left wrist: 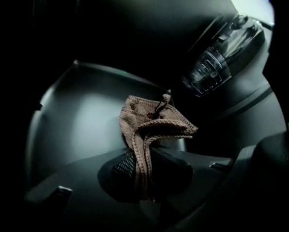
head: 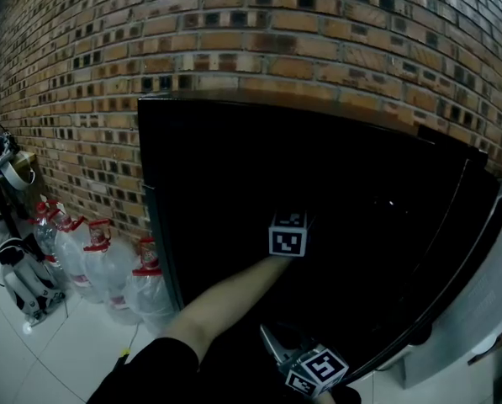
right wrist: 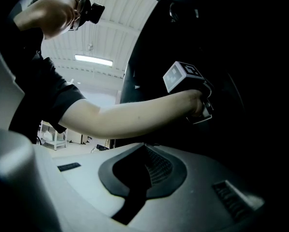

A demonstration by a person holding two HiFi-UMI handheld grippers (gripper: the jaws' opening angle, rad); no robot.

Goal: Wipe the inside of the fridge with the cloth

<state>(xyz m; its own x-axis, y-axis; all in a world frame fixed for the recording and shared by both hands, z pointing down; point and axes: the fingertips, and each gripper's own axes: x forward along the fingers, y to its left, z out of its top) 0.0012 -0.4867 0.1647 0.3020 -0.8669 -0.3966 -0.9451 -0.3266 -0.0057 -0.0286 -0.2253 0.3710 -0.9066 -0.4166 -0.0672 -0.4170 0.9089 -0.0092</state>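
Pinching the cloth (left wrist: 151, 122) by one bunched edge, the left gripper (left wrist: 143, 173) has its jaws clamped on the fabric. The loose brown folds stand up from the pads toward 12 o'clock. The cloth looks light, soft and limp, with a stitched hem. It should drape and fold against a wall rather than push back, so a grip on a gathered wad near the middle would probably give a firmer wiping face than the present edge hold. It is unlikely to slip or be damaged.

In the head view the left arm reaches deep into the fridge (head: 200, 141), whose dark cavity fills the centre. Nothing stored inside can be made out; only a ribbed clear fitting (left wrist: 214, 66) shows at 1 o'clock of the left gripper view. The right gripper (right wrist: 134, 180) waits outside with its jaws together and nothing between them.

Several large water bottles (head: 108, 268) with red caps stand on the floor at 8 o'clock of the head view, apparently full.
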